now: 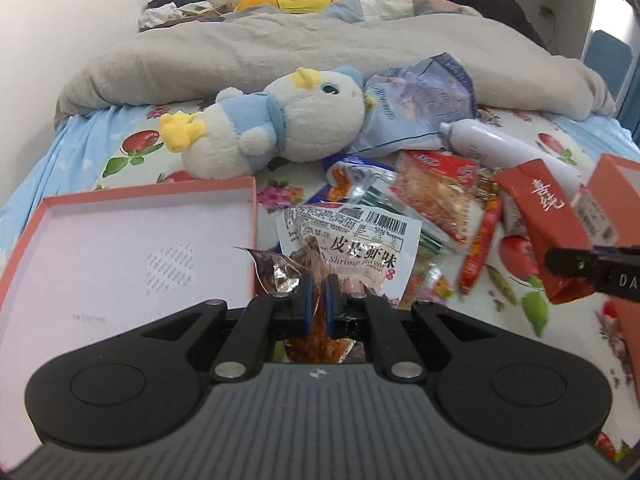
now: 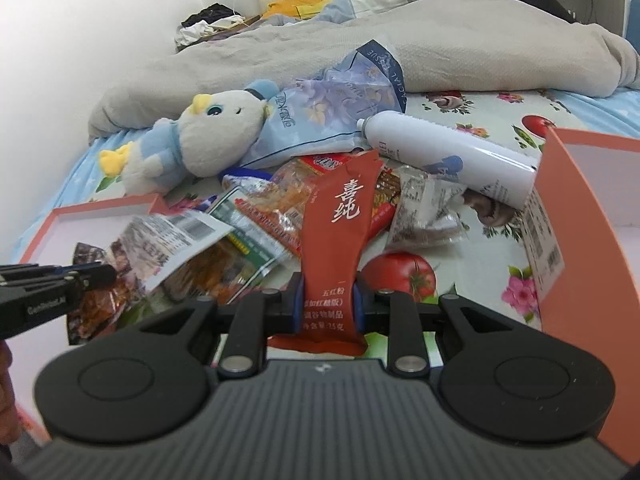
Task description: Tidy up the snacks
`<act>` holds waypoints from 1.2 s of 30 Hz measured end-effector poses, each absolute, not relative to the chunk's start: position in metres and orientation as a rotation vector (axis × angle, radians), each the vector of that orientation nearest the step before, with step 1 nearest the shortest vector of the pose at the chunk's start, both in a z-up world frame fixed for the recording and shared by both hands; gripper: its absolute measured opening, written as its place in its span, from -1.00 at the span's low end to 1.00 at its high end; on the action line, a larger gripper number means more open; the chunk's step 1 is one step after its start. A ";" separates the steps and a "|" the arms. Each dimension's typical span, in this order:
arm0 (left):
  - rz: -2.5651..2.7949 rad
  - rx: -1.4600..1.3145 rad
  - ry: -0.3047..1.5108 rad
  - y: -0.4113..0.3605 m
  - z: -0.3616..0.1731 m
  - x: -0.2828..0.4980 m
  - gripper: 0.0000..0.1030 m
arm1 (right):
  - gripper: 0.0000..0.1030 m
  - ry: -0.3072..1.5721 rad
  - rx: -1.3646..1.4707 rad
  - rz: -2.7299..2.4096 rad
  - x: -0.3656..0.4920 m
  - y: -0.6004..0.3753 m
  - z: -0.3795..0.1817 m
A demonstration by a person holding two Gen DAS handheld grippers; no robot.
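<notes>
My left gripper [image 1: 319, 304] is shut on a shrimp-flavour snack packet [image 1: 352, 244] with a white label, held just right of the open pink box lid [image 1: 120, 256]. The same packet [image 2: 160, 248] and left gripper show in the right wrist view. My right gripper [image 2: 327, 306] is shut on a red sachet [image 2: 340, 232] with white characters, held upright above the bed. It also shows in the left wrist view [image 1: 548, 216]. Several snack packets [image 1: 436, 192] and a red sausage stick [image 1: 480, 248] lie piled on the floral sheet.
A plush penguin [image 1: 280, 124], a blue tissue pack [image 1: 416, 104] and a white spray bottle [image 2: 448, 156] lie behind the pile. A second pink box [image 2: 592, 240] stands at the right. A grey blanket [image 1: 280, 48] covers the far bed.
</notes>
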State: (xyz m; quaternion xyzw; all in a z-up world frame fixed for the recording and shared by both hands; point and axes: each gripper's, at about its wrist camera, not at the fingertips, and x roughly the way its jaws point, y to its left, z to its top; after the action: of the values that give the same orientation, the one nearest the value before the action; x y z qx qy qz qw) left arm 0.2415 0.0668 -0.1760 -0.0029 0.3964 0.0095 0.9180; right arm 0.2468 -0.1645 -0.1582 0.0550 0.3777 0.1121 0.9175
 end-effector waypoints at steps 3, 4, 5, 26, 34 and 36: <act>0.009 -0.018 0.813 0.058 -0.171 0.226 -0.86 | -0.47 0.767 0.118 0.231 0.229 -0.168 -0.154; 0.007 -0.023 0.814 0.056 -0.171 0.221 -0.86 | -0.47 0.766 0.120 0.229 0.223 -0.170 -0.154; 0.005 -0.029 0.815 0.053 -0.170 0.216 -0.87 | -0.47 0.767 0.123 0.228 0.217 -0.172 -0.154; -0.053 -0.150 0.970 0.005 -0.186 0.181 -0.87 | -0.47 0.863 0.152 0.197 0.145 -0.210 -0.186; -0.087 -0.136 1.013 -0.018 -0.190 0.187 -0.87 | -0.44 0.882 0.168 0.183 0.145 -0.223 -0.197; -0.094 -0.137 1.019 -0.020 -0.190 0.188 -0.86 | -0.44 0.891 0.173 0.182 0.146 -0.225 -0.199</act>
State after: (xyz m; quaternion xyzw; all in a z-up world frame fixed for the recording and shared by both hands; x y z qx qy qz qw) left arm 0.1882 -0.0195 -0.1905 -0.0654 0.4871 -0.0448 0.8697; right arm 0.1455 -0.2249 -0.1991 0.0835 0.4296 0.0879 0.8948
